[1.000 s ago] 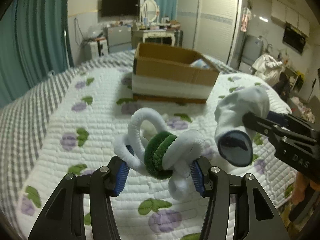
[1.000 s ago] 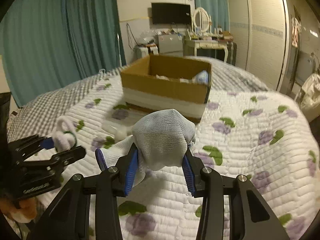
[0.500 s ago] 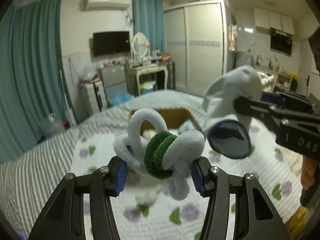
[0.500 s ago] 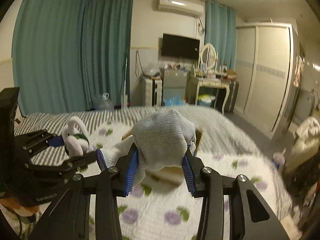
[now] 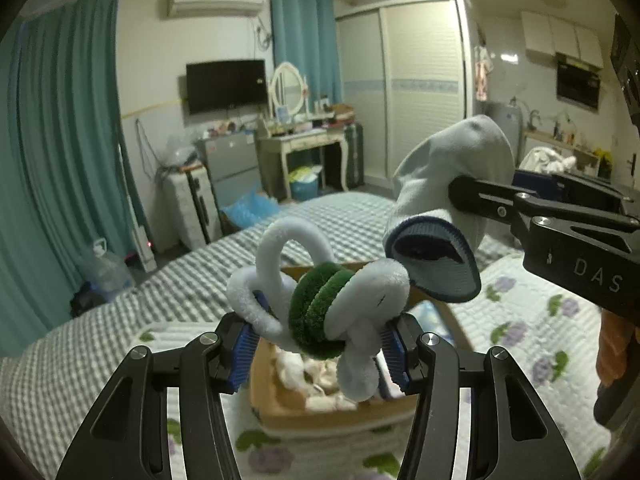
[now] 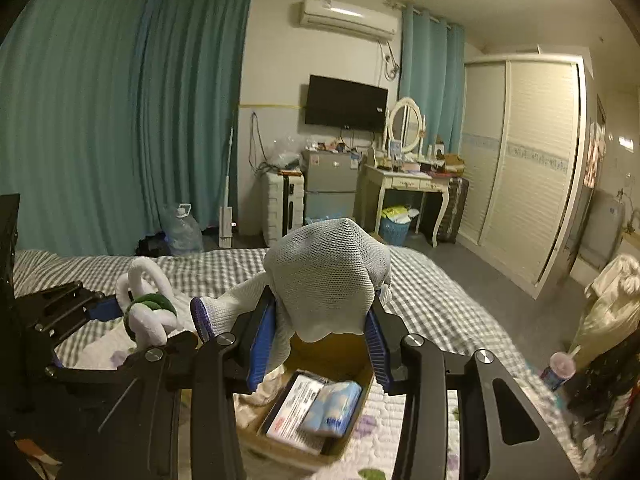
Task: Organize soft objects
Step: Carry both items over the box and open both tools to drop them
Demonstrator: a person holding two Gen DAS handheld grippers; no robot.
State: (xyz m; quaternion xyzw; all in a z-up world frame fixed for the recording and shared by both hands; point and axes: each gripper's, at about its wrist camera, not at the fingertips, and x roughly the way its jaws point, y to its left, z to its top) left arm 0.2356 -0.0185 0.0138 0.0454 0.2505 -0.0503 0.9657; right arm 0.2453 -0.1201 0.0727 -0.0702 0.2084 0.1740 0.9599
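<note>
My left gripper (image 5: 320, 344) is shut on a white and green plush hair tie (image 5: 320, 304) and holds it in the air above the open cardboard box (image 5: 276, 408). My right gripper (image 6: 320, 340) is shut on a pale blue sock (image 6: 324, 280) and holds it above the same box (image 6: 296, 448). The sock also shows in the left wrist view (image 5: 444, 208), to the right of the hair tie. The hair tie also shows in the right wrist view (image 6: 148, 308), at the left. The box holds soft white items (image 5: 316, 376) and a tissue pack (image 6: 332, 404).
The box sits on a bed with a floral quilt (image 5: 540, 320) and a grey checked sheet (image 5: 100, 344). Beyond the bed stand a suitcase (image 6: 280, 208), a dressing table (image 6: 404, 184), a wardrobe (image 6: 520, 184) and teal curtains (image 6: 120, 120).
Both grippers have risen and moved forward over the box, each with its object still held. The box now lies below the fingers instead of ahead of them.
</note>
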